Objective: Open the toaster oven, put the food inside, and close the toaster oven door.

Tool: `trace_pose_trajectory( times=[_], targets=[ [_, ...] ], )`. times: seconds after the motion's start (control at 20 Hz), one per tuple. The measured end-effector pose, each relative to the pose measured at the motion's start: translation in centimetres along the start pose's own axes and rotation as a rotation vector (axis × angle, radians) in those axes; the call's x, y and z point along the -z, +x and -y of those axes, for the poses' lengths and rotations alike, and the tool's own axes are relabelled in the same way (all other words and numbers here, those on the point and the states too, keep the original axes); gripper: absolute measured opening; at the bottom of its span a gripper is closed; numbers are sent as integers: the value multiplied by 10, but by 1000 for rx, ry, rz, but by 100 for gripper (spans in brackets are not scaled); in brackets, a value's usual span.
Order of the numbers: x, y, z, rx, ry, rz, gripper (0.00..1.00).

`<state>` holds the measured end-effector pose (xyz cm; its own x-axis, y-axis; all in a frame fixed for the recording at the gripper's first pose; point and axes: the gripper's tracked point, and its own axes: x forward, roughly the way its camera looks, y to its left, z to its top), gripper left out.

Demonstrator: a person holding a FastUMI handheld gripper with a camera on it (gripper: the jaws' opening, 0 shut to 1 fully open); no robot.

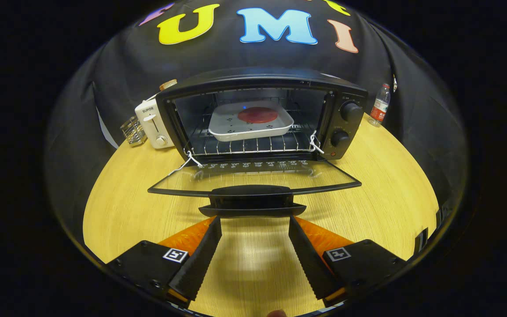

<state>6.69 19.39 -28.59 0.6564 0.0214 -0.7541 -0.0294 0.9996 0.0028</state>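
Observation:
A black toaster oven (346, 94) stands on the wooden table (381, 207) with its glass door (253, 178) folded down flat toward me. Inside, on the wire rack (249, 144), rests a white tray (225, 127) carrying a round reddish piece of food (257, 115). The door's black handle (251, 200) lies just ahead of my fingertips. My gripper (255, 220) is open, its fingers spread to either side of the handle's width, with only bare table between them. Whether the tips touch the handle's underside I cannot tell.
A white pop-up toaster (153, 124) and a small wire holder (132, 130) stand left of the oven. A plastic water bottle (380, 105) stands behind its right side. Two control knobs (350, 111) sit on the oven's right panel.

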Motion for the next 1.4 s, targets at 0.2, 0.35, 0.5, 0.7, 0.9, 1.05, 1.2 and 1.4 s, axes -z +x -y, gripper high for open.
trace_pose_trajectory(
  times=[0.2, 0.35, 0.5, 0.7, 0.9, 1.05, 1.2, 1.4],
  targets=[
    [-16, -10, -1, -4, -5, 64, 98],
    [-31, -19, -2, -8, -18, 114, 98],
    [-50, -25, -1, -10, -10, 151, 98],
    [-69, -28, 1, 3, -57, 215, 98],
    [-83, -24, 3, -7, -72, 254, 98],
    [-94, -33, 9, 0, -89, 319, 98],
    [-98, -54, 14, -20, -92, 394, 98],
    [-97, -95, 36, -26, -94, 476, 98]
  ],
)
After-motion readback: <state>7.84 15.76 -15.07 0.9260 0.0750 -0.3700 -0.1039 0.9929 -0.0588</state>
